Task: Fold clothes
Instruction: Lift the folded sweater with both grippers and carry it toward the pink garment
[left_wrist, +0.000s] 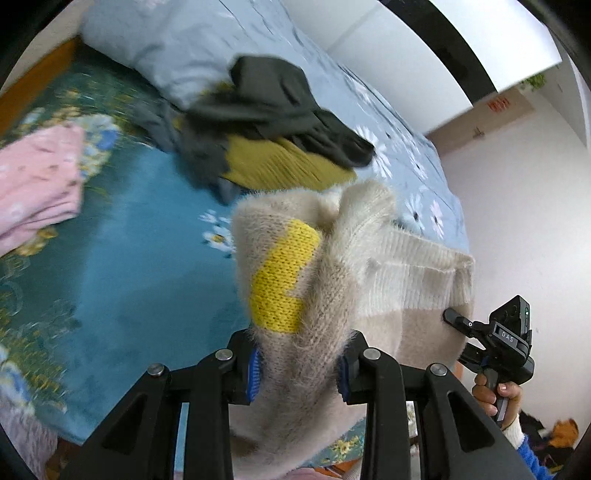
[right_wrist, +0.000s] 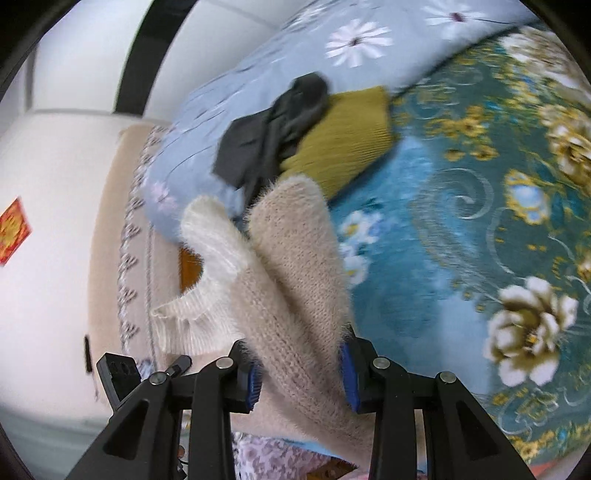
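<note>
- Above the bed (left_wrist: 110, 236), the sweater (left_wrist: 314, 280) hangs in the air, held up by both tools rather than lying on the blue floral blanket.
- Left gripper (left_wrist: 301, 363): its blue-padded jaws are clamped on a thick bunch of the beige knit, just below the yellow patch (left_wrist: 282, 275).
- Right gripper (right_wrist: 301, 371): its jaws are likewise closed on a fold of the same knit, near the white ribbed band (right_wrist: 195, 321); the left view shows it pinching the far edge of the garment.
- Handling, as a guess: the fuzzy, loose knit looks soft, limp and fairly light, so it will sag and stretch between the two holds and will not keep a crease by itself.
- Loose fibres and open stitches may snag on the pads, so a broad pinch through several layers seems safer than a thin edge.
- Best holds are probably the firmer ribbed band or the shoulder seams, well apart, so the body hangs flat before being laid down.
- Beyond it lie a dark garment (left_wrist: 280, 107) over an olive knit (left_wrist: 280, 162), and a folded pink piece (left_wrist: 40, 181) at the blanket's side; bare blanket between them looks like room to lay it.
</note>
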